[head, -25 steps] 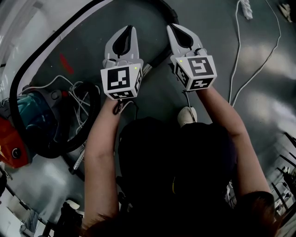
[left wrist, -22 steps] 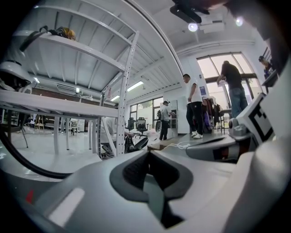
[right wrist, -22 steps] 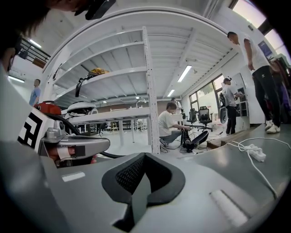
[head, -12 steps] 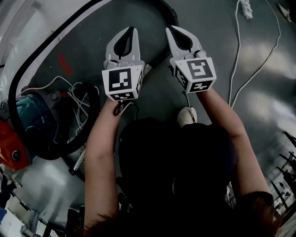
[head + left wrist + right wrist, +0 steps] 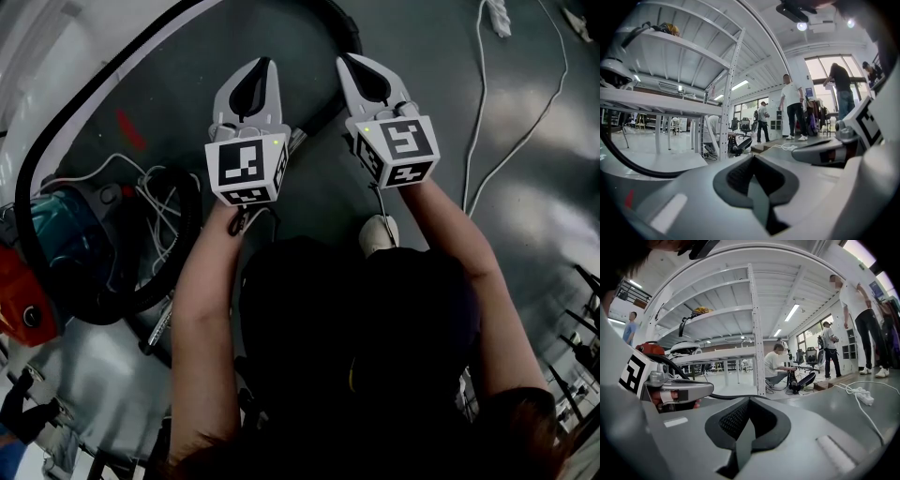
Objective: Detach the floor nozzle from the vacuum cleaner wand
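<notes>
Both tools were held up side by side above the grey floor [image 5: 525, 216], touching nothing. The L gripper [image 5: 263, 64] was seen w/ its jaws pressed together and nothing btwn them. The R gripper [image 5: 348, 61] was likewise closed on air. The vac body [image 5: 56, 234] lay low at the left, ringed by its black hose [image 5: 194, 220]. A chrome bit, taken to be the wand [image 5: 298, 139], was glimpsed just beside the L gripper's marker cube. The floor nozzle itself could not be picked out in any view; it was prob. hidden below the arms or out of shot.

Handling, as judged: the nozzle was taken to be rigid moulded plastic and fairly light. The wand, being smooth metal, was reckoned slippery under the pads. The joint was expected to be a friction fit or a latch, so stiff at first, then freed suddenly. Hold was best taken on the nozzle's neck close to the joint w/ one tool and on the wand just above it w/ the other. The two could then be pulled straight apart w/ a slight twist.
</notes>
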### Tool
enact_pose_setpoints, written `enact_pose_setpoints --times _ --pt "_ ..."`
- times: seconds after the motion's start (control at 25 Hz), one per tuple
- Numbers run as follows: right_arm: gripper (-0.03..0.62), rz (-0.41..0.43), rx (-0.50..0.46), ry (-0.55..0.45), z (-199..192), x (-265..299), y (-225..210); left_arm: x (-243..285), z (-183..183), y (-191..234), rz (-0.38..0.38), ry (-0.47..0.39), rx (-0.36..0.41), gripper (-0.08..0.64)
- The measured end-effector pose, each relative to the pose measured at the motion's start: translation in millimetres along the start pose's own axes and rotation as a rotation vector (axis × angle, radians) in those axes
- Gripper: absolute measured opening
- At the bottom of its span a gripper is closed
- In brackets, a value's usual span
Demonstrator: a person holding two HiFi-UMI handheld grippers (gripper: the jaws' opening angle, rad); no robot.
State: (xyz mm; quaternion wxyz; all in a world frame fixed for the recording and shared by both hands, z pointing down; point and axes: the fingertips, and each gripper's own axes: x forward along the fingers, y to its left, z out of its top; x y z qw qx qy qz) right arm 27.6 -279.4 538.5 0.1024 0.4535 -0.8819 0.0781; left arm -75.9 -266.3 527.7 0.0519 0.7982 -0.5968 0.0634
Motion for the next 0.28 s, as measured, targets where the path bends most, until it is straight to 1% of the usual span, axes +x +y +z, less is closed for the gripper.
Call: enact_pose_setpoints --times 0.28 --pt "-0.002 0.003 0.010 0.013 -5.3 -1.2 0.4 -2.2 -6.1 -5.2 -0.020 0.021 0.017 0.012"
